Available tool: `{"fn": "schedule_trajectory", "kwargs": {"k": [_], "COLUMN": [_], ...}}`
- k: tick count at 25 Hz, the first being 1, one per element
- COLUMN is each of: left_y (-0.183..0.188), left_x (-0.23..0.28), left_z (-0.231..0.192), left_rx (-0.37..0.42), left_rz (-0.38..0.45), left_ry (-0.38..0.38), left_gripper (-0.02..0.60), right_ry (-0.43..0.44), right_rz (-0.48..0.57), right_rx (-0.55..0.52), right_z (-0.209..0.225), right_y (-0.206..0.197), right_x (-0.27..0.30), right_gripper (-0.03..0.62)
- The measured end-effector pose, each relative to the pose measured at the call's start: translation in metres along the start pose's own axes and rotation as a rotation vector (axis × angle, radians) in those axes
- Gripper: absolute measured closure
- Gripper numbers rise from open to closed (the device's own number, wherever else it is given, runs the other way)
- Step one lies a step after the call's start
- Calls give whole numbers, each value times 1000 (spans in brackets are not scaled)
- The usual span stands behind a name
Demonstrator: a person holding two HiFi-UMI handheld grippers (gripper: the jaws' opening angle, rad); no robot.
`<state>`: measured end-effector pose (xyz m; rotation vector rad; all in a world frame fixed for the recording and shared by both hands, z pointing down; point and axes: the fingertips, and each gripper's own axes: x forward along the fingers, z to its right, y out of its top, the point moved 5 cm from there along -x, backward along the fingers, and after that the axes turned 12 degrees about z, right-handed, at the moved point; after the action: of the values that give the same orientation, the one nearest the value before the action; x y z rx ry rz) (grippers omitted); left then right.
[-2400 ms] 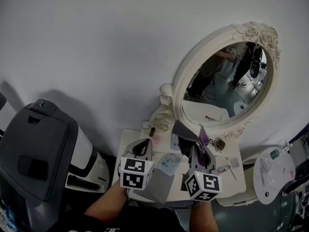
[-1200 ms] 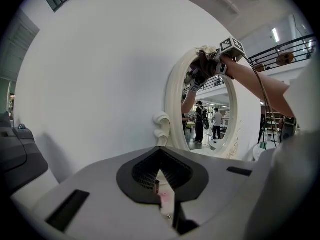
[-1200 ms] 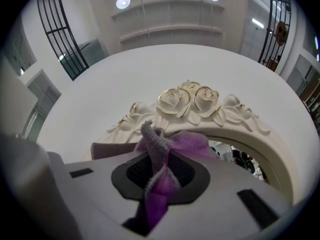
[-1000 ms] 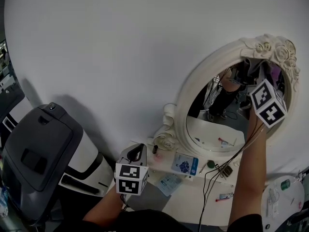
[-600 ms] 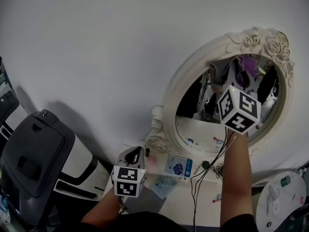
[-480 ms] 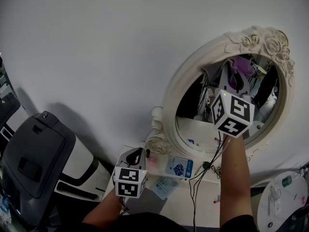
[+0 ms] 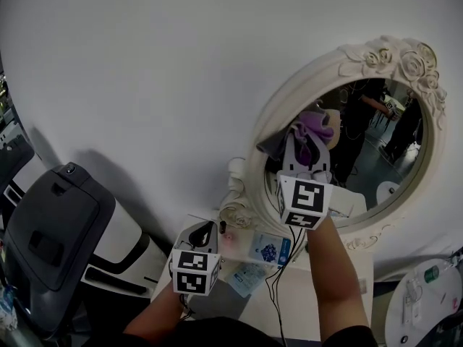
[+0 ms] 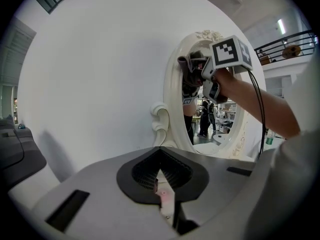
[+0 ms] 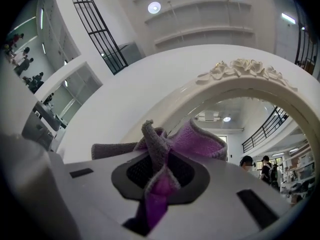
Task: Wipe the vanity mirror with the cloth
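Note:
The oval vanity mirror (image 7: 376,143) in its white ornate frame (image 7: 269,125) stands at the back of the table. My right gripper (image 7: 307,140) is shut on a purple and grey cloth (image 7: 315,126) and holds it against the left part of the glass. In the right gripper view the cloth (image 9: 196,139) bunches out of the shut jaws (image 9: 160,173) under the frame's arch (image 9: 240,74). My left gripper (image 7: 207,229) hangs low over the table's left end, jaws shut with nothing held (image 8: 162,185). From there the right gripper (image 8: 196,71) shows at the mirror (image 8: 172,101).
A white vanity table (image 7: 340,295) carries a blue packet (image 7: 269,250) and a paler packet (image 7: 243,277). A cable (image 7: 278,284) hangs from my right gripper. A grey and white machine (image 7: 58,237) stands at the left. A bare white wall (image 7: 159,71) rises behind.
My right gripper rose from the table with the cloth to the mirror's upper right, then swept left and down across the glass. The left gripper has barely moved.

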<state>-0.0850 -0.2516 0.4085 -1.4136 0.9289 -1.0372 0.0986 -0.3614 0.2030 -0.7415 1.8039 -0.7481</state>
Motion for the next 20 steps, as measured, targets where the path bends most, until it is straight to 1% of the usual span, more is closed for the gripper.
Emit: {"fn": "schedule_trajectory", "kwargs": {"k": [6,10,14,20], "left_y": [0,2,2,0], "left_x": [-1,-4,-8,-12], "left_z": [7,14,18,26], "left_rx": [9,16,24,26], "left_rz": [0,3,4,-1], "left_ry": [-1,-6,-9,-17], "left_gripper": [583,583,583,583], "right_ry": [123,141,151,163], "right_rz": [-57,-140,-267,-520], "right_rx": [-7,53,75,25], "right_z": [-41,-55,-66,-65], "right_y": [-51,-86,-127,-196], "right_x": [-29,-53,-83,-140], "right_gripper": [548,548,548,548]}}
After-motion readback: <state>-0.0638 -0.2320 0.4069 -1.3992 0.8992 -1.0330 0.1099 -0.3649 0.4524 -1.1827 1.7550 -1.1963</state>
